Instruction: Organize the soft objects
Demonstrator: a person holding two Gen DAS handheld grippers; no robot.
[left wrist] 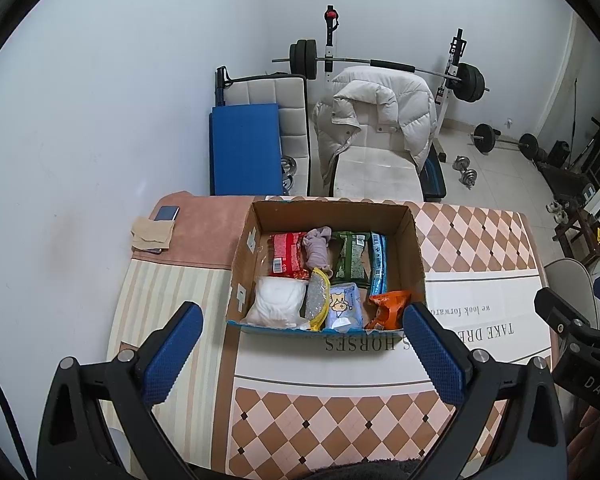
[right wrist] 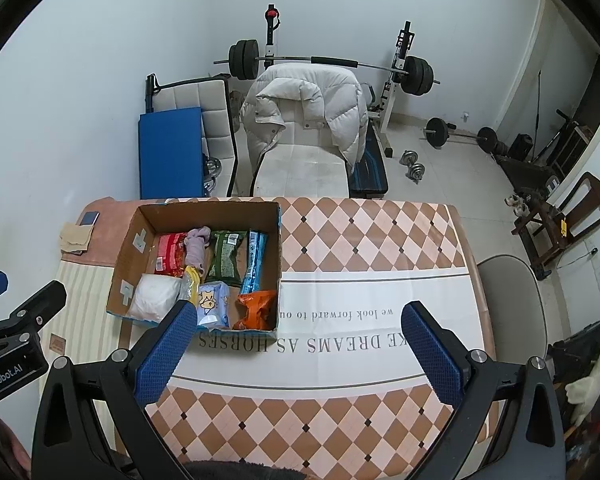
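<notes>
Checkered tablecloth (right wrist: 380,240) carries a cardboard box (left wrist: 414,240) (packed with soft packets); left gripper (left wrist: 302,344) and right gripper (right wrist: 296,340) hover wide open, holding nothing.

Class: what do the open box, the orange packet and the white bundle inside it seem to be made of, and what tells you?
Box: brown corrugated cardboard, matte, raw cut edges.
Orange packet: probably plastic film; glossy, crinkled.
White bundle: seems soft cloth or wadding in a clear wrap; uncertain.
</notes>
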